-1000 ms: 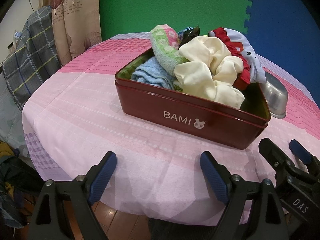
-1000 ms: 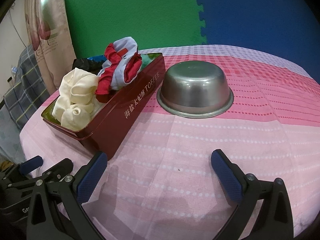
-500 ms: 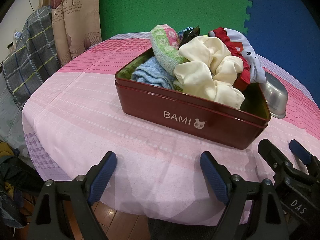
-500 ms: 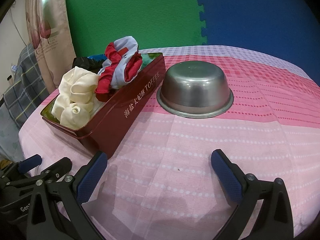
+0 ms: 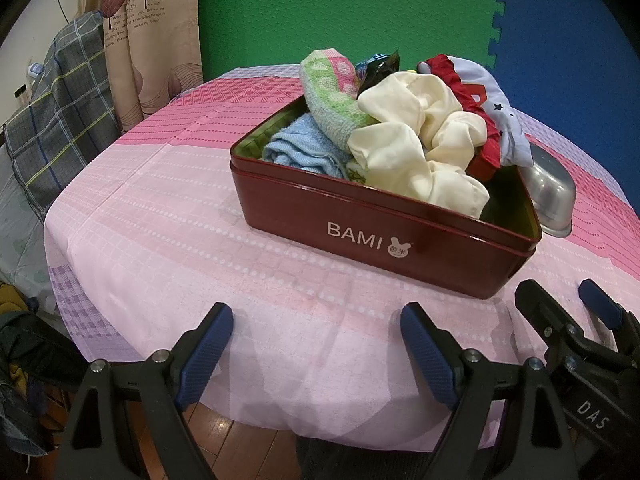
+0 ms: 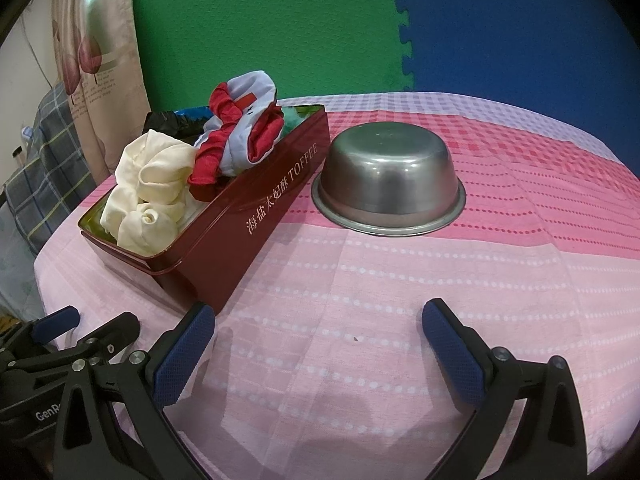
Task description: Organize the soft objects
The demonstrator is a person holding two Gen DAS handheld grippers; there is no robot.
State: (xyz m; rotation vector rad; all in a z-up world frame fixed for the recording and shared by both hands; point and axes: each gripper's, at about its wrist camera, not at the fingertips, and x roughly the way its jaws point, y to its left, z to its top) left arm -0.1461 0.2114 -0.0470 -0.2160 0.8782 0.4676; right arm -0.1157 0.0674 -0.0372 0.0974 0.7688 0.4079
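A dark red tin box (image 5: 440, 236) marked BAMI stands on the pink tablecloth and also shows in the right wrist view (image 6: 256, 216). It holds a cream cloth (image 5: 416, 148) (image 6: 148, 196), a blue towel (image 5: 300, 148), a green-pink towel (image 5: 332, 92), a red-and-white garment (image 5: 484, 96) (image 6: 240, 136) and a dark wrapper (image 5: 376, 68). My left gripper (image 5: 316, 344) is open and empty near the table's front edge, short of the box. My right gripper (image 6: 320, 344) is open and empty to the right of the box's near corner.
An upturned steel bowl (image 6: 388, 188) sits right of the box; its edge shows in the left wrist view (image 5: 552, 196). A plaid cloth (image 5: 52, 108) and a curtain (image 5: 148, 36) hang left of the round table. Green and blue foam mats line the back wall.
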